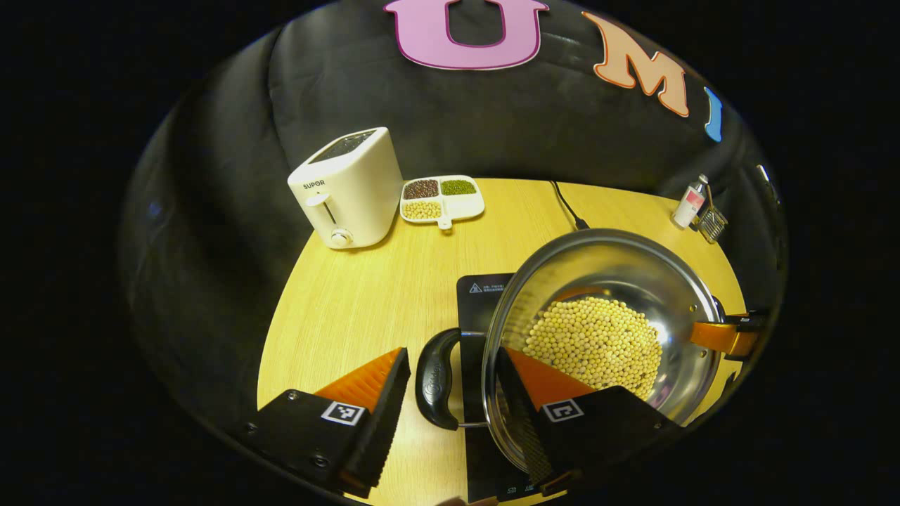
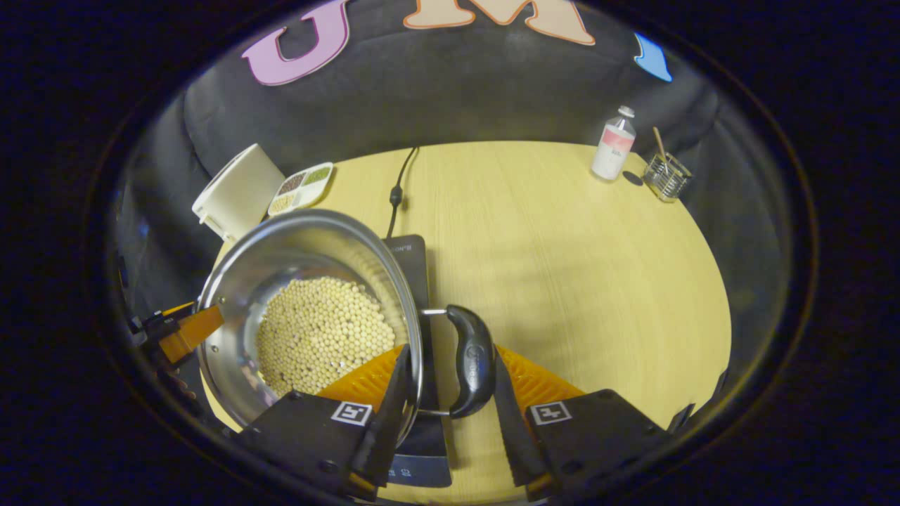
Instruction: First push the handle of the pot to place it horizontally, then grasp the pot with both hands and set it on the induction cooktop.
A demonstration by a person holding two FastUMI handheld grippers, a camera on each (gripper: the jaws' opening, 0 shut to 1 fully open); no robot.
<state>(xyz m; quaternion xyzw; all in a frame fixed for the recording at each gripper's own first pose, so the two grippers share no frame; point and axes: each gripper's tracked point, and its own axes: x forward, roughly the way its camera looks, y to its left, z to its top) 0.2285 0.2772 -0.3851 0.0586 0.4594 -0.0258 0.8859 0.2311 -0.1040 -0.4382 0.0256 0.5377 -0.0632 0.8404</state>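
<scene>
A steel pot [image 1: 633,281] holding soybeans [image 1: 598,344] hangs or sits over the black induction cooktop [image 1: 474,295]; its base is hidden, so I cannot tell which. My left gripper [image 1: 450,407] straddles the pot's black left handle [image 1: 434,383], one finger outside the handle and one inside the rim, pressing on both. In the right gripper view my right gripper [image 2: 450,414] clamps the other black handle [image 2: 472,365] and the pot [image 2: 309,239] wall the same way. Each gripper also shows at the pot's far rim: the right gripper [image 1: 731,337] and the left gripper [image 2: 183,330].
On the wooden table [image 1: 351,295] a white toaster [image 1: 348,186] and a divided dish of grains [image 1: 441,197] stand at the back left. The cooktop's cable [image 1: 566,204] runs to the back. A small bottle [image 1: 689,202] and a wire holder [image 1: 711,223] sit at the back right.
</scene>
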